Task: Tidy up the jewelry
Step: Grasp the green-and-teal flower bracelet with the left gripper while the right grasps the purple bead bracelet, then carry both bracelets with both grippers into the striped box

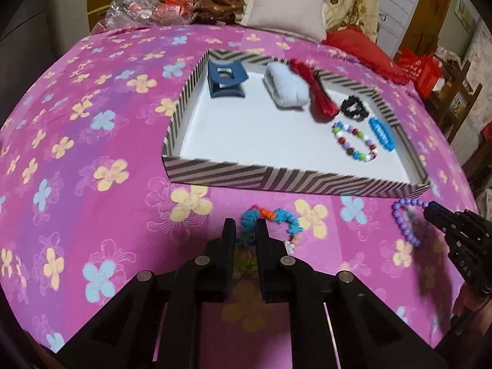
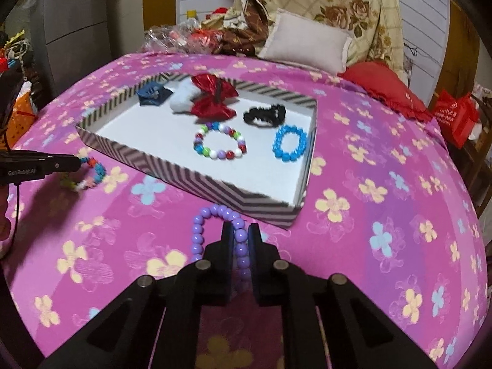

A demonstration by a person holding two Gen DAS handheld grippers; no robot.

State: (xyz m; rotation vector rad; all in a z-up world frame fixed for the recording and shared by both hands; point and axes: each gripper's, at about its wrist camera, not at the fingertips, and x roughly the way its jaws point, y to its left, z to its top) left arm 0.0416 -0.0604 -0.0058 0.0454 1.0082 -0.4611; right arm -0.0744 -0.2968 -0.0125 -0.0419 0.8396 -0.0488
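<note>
A striped tray [image 1: 276, 181] [image 2: 215, 184] lies on the pink flowered bedspread. It holds a blue claw clip [image 1: 227, 78], a white fluffy clip [image 1: 287, 87], a red bow [image 2: 213, 100], a black scrunchie [image 2: 264, 115], a multicolour bead bracelet [image 2: 220, 143] and a blue bead bracelet [image 2: 289, 143]. My left gripper [image 1: 246, 230] is shut on a colourful coiled bracelet [image 1: 270, 218] on the bedspread before the tray. My right gripper [image 2: 240, 235] is shut on a purple bead bracelet [image 2: 215, 215] near the tray's corner; it also shows in the left wrist view [image 1: 406, 218].
A grey pillow [image 2: 307, 43], a red cushion [image 2: 387, 89] and a flowered quilt lie at the head of the bed. A red bag [image 2: 458, 117] stands off the right side. Plastic-wrapped clutter [image 1: 144, 12] sits at the far left.
</note>
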